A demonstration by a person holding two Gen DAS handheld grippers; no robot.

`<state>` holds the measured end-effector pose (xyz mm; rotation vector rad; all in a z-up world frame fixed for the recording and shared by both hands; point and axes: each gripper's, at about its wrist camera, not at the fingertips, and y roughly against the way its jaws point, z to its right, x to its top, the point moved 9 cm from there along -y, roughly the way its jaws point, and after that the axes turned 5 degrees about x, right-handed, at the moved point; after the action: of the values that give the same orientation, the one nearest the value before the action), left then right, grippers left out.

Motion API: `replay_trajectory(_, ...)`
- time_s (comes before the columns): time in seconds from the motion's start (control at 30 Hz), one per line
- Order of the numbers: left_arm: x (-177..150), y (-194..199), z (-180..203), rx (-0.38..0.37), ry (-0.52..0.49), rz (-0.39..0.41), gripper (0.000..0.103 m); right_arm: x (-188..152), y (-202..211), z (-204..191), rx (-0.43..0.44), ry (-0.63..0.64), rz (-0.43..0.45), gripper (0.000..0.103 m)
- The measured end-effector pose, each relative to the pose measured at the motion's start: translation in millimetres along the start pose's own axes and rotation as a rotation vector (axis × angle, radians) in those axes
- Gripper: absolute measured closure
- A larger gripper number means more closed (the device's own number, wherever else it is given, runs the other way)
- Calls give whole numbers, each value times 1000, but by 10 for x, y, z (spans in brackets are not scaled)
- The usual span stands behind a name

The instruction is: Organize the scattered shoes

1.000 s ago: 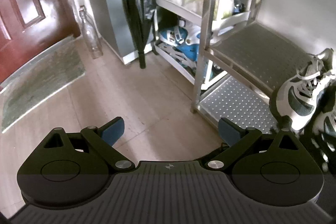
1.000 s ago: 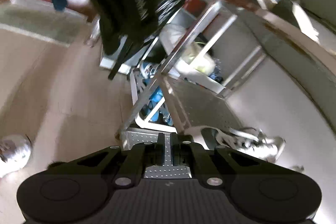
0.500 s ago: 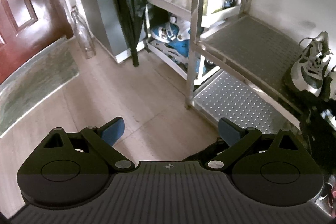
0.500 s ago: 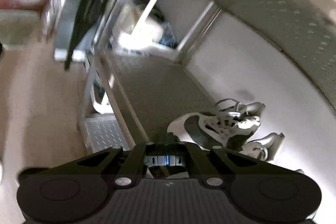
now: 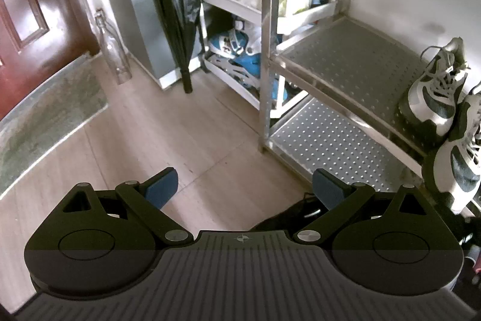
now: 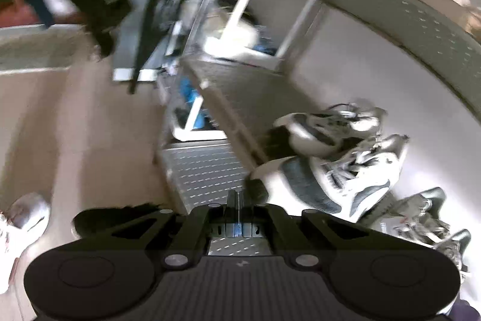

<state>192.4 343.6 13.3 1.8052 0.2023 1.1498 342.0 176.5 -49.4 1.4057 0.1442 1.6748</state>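
The left gripper [image 5: 245,185] hung over the wooden floor [image 5: 168,125] with jaws wide apart and nothing between them; two white-and-grey sneakers [image 5: 436,92] stood on the metal rack [image 5: 351,62]

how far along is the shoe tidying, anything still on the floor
Done: two white-and-grey sneakers sit side by side on the metal rack. In hand: nothing; the left gripper is open and empty, the right gripper is shut with nothing visibly between its fingers. Left: a black shoe and a white shoe lie on the floor.
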Motion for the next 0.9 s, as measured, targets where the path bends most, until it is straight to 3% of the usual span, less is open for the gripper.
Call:
replay_trajectory(0.13,2,-5,-18,-5,8,-6,4,-14,-86,104,-140,5,-40,103)
replay_trajectory(0.23,8,-5,-33,-5,10,-3,4,-63,-166,302,-187,-85,-72,103)
replay_trajectory(0.43,8,-16,-57,-3,18,-8,4,9,-348,313,-211,-56,-115,103)
replay_trajectory(0.6,11,-3,-68,-8,28,-8,4,182,-201,276,-154,-72,-16,101)
replay_trajectory(0.63,8,6,-63,-10,27,-8,4,263,-216,270,-173,-31,14,83)
replay_trajectory(0.67,7,14,-61,-13,26,-5,4,346,-230,264,-191,9,45,54)
replay_trajectory(0.7,7,18,-62,-14,25,-2,4,428,-243,256,-210,50,75,49)
replay_trajectory(0.73,8,9,-74,-7,25,-3,4,478,-317,267,-223,100,75,51)
replay_trajectory(0.9,5,-40,-126,-1,45,-22,4,397,-959,200,-272,492,-87,53)
